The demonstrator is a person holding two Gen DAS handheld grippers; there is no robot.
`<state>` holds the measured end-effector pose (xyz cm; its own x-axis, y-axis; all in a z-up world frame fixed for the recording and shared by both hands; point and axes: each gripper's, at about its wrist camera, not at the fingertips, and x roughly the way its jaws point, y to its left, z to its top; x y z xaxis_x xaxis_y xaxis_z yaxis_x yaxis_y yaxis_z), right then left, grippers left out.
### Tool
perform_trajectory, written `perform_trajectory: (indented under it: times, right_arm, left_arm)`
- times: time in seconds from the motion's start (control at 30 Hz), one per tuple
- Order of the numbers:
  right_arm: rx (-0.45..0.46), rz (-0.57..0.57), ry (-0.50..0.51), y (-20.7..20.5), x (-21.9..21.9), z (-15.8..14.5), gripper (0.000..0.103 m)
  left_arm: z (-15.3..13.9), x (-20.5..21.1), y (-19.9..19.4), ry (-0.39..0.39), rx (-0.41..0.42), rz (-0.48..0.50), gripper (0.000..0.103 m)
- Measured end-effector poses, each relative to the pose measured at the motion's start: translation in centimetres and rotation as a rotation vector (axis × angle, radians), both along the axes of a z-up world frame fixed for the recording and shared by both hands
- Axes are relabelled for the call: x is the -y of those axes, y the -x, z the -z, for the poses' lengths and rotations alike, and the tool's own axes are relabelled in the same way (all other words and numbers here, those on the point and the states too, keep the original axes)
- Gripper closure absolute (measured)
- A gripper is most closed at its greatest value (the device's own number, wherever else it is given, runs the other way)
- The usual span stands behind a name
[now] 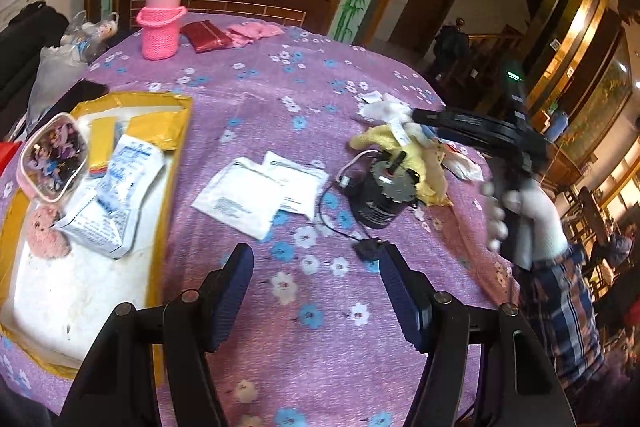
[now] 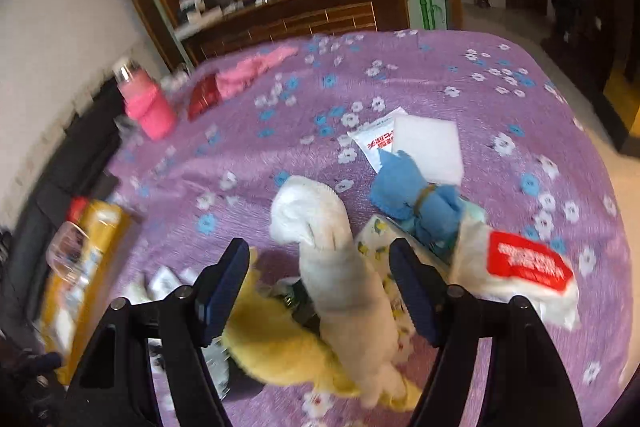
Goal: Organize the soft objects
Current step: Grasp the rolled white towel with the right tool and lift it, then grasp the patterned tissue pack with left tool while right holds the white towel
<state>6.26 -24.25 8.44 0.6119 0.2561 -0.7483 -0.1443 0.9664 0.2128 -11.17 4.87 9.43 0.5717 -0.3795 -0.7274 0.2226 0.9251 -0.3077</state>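
A rolled white cloth [image 2: 340,267] lies between the open fingers of my right gripper [image 2: 320,291], on a yellow cloth [image 2: 276,351]. A tied blue cloth [image 2: 416,199] lies just beyond, with a tissue pack [image 2: 524,267] to the right. In the left wrist view the right gripper [image 1: 424,119] hovers over the yellow cloth [image 1: 404,147] and a black motor [image 1: 380,195]. My left gripper [image 1: 316,291] is open and empty above the purple flowered tablecloth [image 1: 280,75]. A pink cloth [image 1: 252,31] lies at the far side.
A yellow and white box [image 1: 80,287] at the left holds packets [image 1: 128,163], a picture tin [image 1: 52,155] and a pink puff [image 1: 46,231]. White sachets [image 1: 260,191] lie mid-table. A pink knitted bottle [image 1: 160,19] and red pouch [image 1: 204,35] stand at the back.
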Motion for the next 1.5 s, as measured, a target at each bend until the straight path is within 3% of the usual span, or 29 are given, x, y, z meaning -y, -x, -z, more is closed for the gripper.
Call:
perform_trajectory:
  times: [0.07, 0.2, 0.43, 0.73, 0.87, 1.0, 1.1, 1.23, 1.27, 1.3, 1.5]
  right_arm:
    - [-0.034, -0.009, 0.039, -0.6, -0.6, 1.2, 0.070]
    - [-0.037, 0.019, -0.020, -0.1, 0.7, 2.2, 0.072]
    - [0.023, 0.061, -0.234, 4.9, 6.1, -0.6, 0.073]
    - [0.028, 0.130, -0.443, 6.3, 12.3, 1.6, 0.073]
    - [0.025, 0.161, -0.438, 6.8, 13.3, 1.7, 0.073]
    - [-0.019, 0.186, -0.442, 6.4, 13.4, 2.9, 0.071]
    - [-0.067, 0.192, -0.473, 5.5, 13.1, 4.3, 0.054]
    - [-0.107, 0.190, -0.426, 4.9, 12.0, 5.4, 0.055]
    - [-0.111, 0.198, -0.422, 5.0, 12.0, 5.6, 0.063]
    - [-0.117, 0.209, -0.413, 5.1, 12.1, 5.6, 0.065]
    - [-0.091, 0.301, -0.416, 5.8, 14.0, 4.9, 0.066]
  left_arm:
    - [-0.2, 0.6, 0.1, -0.015, 0.008, 0.012, 0.034]
    - [-0.7, 1.6, -0.2, -0.044, 0.020, 0.044, 0.035]
    - [-2.1, 5.2, -3.6, -0.053, 0.041, 0.111, 0.035]
    - [-2.6, 12.2, -9.1, -0.166, 0.059, 0.165, 0.035]
    - [-1.9, 15.6, -11.7, -0.227, 0.045, 0.199, 0.035]
    - [-1.0, 18.3, -14.6, -0.234, -0.003, 0.213, 0.035]
    - [0.0, 20.2, -17.1, -0.206, -0.074, 0.199, 0.035]
    - [1.8, 21.9, -19.2, -0.209, -0.137, 0.152, 0.035]
    - [2.4, 22.1, -19.5, -0.204, -0.158, 0.135, 0.035]
    - [2.8, 22.4, -19.8, -0.201, -0.177, 0.125, 0.035]
    - [4.6, 23.4, -20.5, -0.192, -0.235, 0.075, 0.032]
